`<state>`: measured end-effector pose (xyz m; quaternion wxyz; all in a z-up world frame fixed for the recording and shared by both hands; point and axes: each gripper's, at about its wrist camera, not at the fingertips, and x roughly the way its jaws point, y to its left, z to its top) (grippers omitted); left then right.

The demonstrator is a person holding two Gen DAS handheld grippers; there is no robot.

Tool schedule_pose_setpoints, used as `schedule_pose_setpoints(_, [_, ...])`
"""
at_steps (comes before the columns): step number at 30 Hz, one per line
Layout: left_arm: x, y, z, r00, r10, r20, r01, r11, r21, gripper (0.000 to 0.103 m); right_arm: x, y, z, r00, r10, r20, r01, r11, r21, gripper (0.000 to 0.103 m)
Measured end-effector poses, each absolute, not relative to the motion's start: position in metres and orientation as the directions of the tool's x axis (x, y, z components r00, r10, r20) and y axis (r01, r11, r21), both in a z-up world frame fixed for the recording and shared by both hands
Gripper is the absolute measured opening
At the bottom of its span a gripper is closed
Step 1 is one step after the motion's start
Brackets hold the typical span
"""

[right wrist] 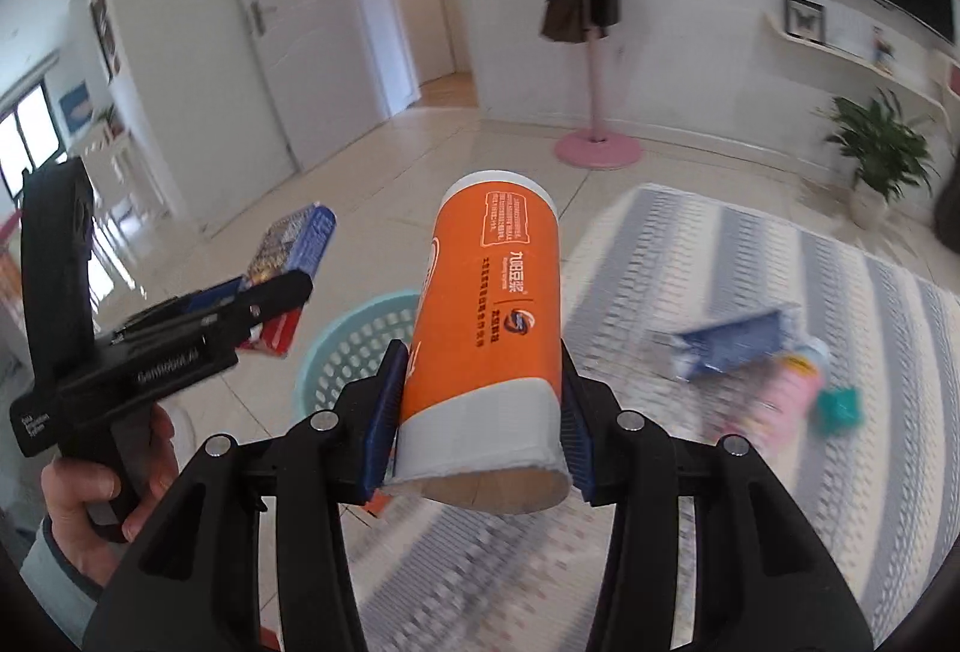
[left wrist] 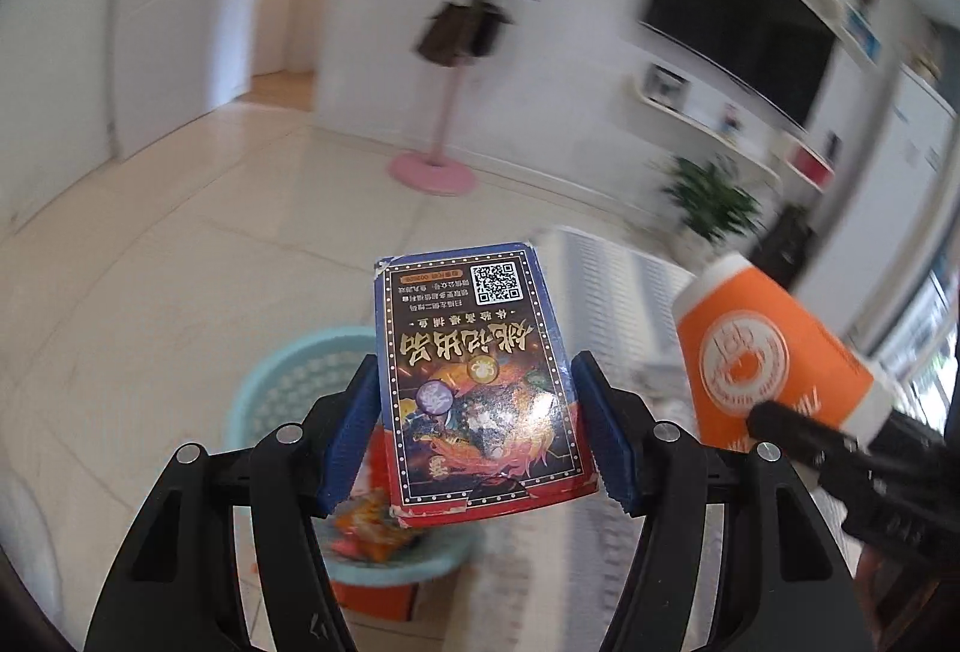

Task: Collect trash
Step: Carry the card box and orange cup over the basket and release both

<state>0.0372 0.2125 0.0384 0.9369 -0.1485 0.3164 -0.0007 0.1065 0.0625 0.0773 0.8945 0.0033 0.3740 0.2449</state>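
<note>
My left gripper (left wrist: 474, 412) is shut on a flat blue and red printed card box (left wrist: 480, 382), held in the air above a light blue trash basket (left wrist: 282, 388) that has colourful wrappers inside. My right gripper (right wrist: 480, 412) is shut on an orange and white paper cup (right wrist: 489, 316), held on its side near the basket (right wrist: 354, 346). The cup also shows at the right of the left wrist view (left wrist: 774, 358). The left gripper and its box show at the left of the right wrist view (right wrist: 288, 256).
A grey and white striped rug (right wrist: 750, 292) holds more trash: a blue and white wrapper (right wrist: 726, 343), a pink package (right wrist: 786, 394) and a teal scrap (right wrist: 840, 409). A pink coat stand (right wrist: 597, 147), a potted plant (right wrist: 876, 153) and wall shelves stand behind.
</note>
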Motion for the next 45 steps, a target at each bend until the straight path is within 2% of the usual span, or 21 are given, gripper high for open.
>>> schedule_pose_setpoints(8, [0.068, 0.253, -0.01, 0.738, -0.069, -0.671, -0.185, 0.936, -0.299, 0.062, 0.137, 0.133, 0.029, 0.51, 0.413, -0.755, -0.46, 0.872, 0.166, 0.046])
schedule_pose_setpoints(10, [0.074, 0.256, -0.025, 0.714, -0.072, -0.697, -0.199, 0.933, -0.3, 0.062, 0.148, 0.143, 0.013, 0.474, 0.406, -0.781, -0.449, 0.875, 0.183, 0.047])
schedule_pose_setpoints(14, [0.082, 0.263, -0.048, 0.685, -0.042, -0.727, -0.254, 0.922, -0.293, 0.063, 0.171, 0.146, -0.022, 0.371, 0.451, -0.812, -0.382, 0.871, 0.31, 0.047])
schedule_pose_setpoints(20, [0.084, 0.268, -0.059, 0.68, -0.062, -0.731, -0.245, 0.92, -0.306, 0.069, 0.184, 0.144, -0.049, 0.351, 0.449, -0.822, -0.323, 0.882, 0.344, 0.051])
schedule_pose_setpoints(27, [0.07, 0.266, -0.046, 0.709, -0.075, -0.701, -0.224, 0.919, -0.325, 0.069, 0.172, 0.136, -0.044, 0.374, 0.441, -0.816, -0.347, 0.882, 0.319, 0.052])
schedule_pose_setpoints(34, [0.061, 0.229, -0.002, 0.767, -0.114, -0.631, -0.135, 0.933, -0.333, 0.067, 0.151, 0.109, -0.007, 0.439, 0.455, -0.775, -0.361, 0.879, 0.311, 0.052])
schedule_pose_setpoints(37, [0.06, 0.205, 0.018, 0.786, -0.143, -0.602, -0.089, 0.937, -0.338, 0.057, 0.141, 0.083, 0.015, 0.499, 0.448, -0.742, -0.349, 0.887, 0.301, 0.052])
schedule_pose_setpoints(42, [0.062, 0.153, 0.042, 0.801, -0.228, -0.554, 0.007, 0.928, -0.372, 0.056, 0.128, 0.021, 0.044, 0.623, 0.368, -0.691, -0.246, 0.93, 0.274, 0.052])
schedule_pose_setpoints(45, [0.069, 0.122, 0.043, 0.793, -0.263, -0.549, 0.04, 0.923, -0.383, 0.056, 0.131, -0.027, 0.043, 0.665, 0.259, -0.7, -0.103, 0.961, 0.258, 0.053])
